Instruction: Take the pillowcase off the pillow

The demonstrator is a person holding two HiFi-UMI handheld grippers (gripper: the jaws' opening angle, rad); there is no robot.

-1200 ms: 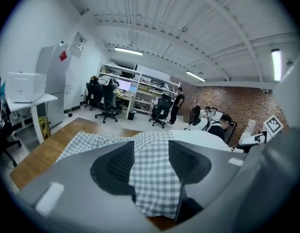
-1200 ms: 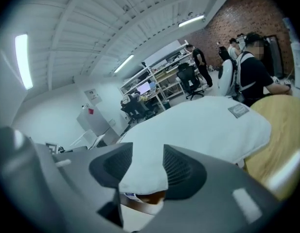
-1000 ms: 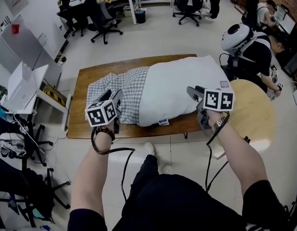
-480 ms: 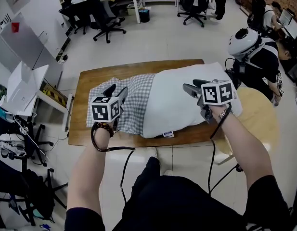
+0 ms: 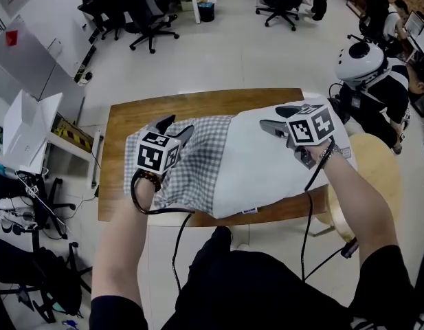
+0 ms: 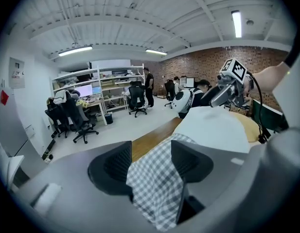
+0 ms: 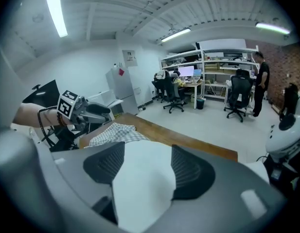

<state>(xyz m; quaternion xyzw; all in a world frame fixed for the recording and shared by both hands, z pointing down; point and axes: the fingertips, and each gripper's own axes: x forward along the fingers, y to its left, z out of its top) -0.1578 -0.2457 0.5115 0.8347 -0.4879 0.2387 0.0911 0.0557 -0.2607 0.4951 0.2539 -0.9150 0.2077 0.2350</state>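
The pillow (image 5: 266, 163), white, is being carried lengthwise on the wooden worktop (image 5: 198, 105), with its near edge and right end hanging over the worktop's edges. Only its left end is being covered by the pillowcase (image 5: 191, 157), grey-and-white checked. The rest is being left bare. A small label (image 5: 249, 211) is being shown at the pillow's near edge.

The left hand-held gripper (image 5: 176, 126) is being held over the far left part of the pillowcase, pointed away and down. Its jaws are being kept apart and have just been opening. In the left gripper view, checked cloth is being seen in the gap between them, and the pads are not closed on it.

The right hand-held gripper (image 5: 272, 115) is being held over the bare right part of the pillow, pointed leftward toward the other gripper. Its jaws are likewise being kept apart and have just been opening. In the right gripper view, white pillow is being seen between them, not clamped.

The two grippers are being kept well apart, each being caught in the other's view.

A round pale table (image 5: 376, 163) is being seen just beside the worktop's right end. Beyond it, a person (image 5: 366, 67) in a white helmet is being seen. Office chairs (image 5: 146, 12) are being seen on the floor further back.
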